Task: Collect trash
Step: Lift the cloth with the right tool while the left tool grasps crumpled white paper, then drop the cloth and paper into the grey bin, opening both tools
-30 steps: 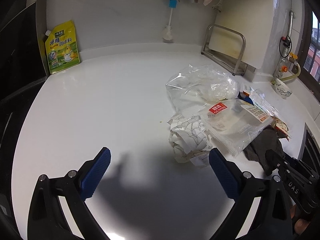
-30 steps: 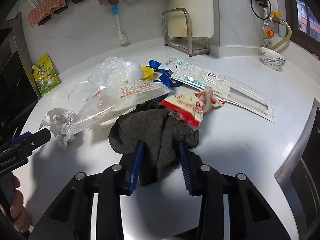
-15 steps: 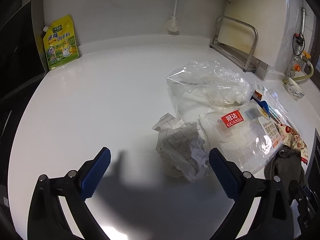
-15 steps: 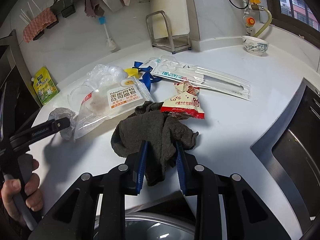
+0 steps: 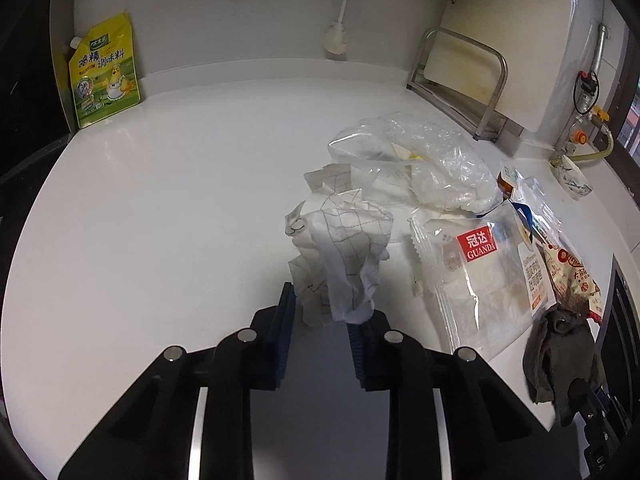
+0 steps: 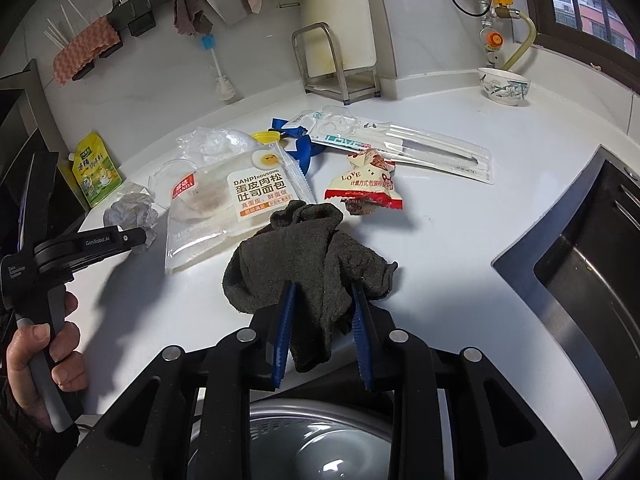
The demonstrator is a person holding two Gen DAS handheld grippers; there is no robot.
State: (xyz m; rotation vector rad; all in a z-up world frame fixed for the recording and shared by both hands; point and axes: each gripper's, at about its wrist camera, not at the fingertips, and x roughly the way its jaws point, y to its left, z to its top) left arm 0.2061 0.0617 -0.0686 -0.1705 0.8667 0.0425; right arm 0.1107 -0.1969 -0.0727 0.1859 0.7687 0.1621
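The crumpled paper (image 5: 340,256) is white with thin dark grid lines, wadded into a loose ball on the white counter (image 5: 180,208) at the near edge of the litter pile. The left gripper (image 5: 322,320) is closing its jaws on it, and the 2 blue pads already pinch the paper's lower folds. The right gripper (image 6: 322,320) stands narrow, clamped on a dark grey cloth (image 6: 308,256) that droops between its pads over a metal bin (image 6: 320,440) below the counter edge.

Beside the paper lies a clear bread wrapper (image 5: 476,276) with a red "GUANDA" label; the right view reads "DANPI ROUSONG" on it. A red-and-white snack packet (image 6: 362,190) says "LOVE". A yellow seasoning pouch (image 5: 104,70) carries Chinese writing.

Only the right view shows the sink (image 6: 592,264), the bowl (image 6: 503,86), the long clear package (image 6: 404,142) and a hand (image 6: 44,356) holding the left gripper's handle, marked "GenRobot.AI".
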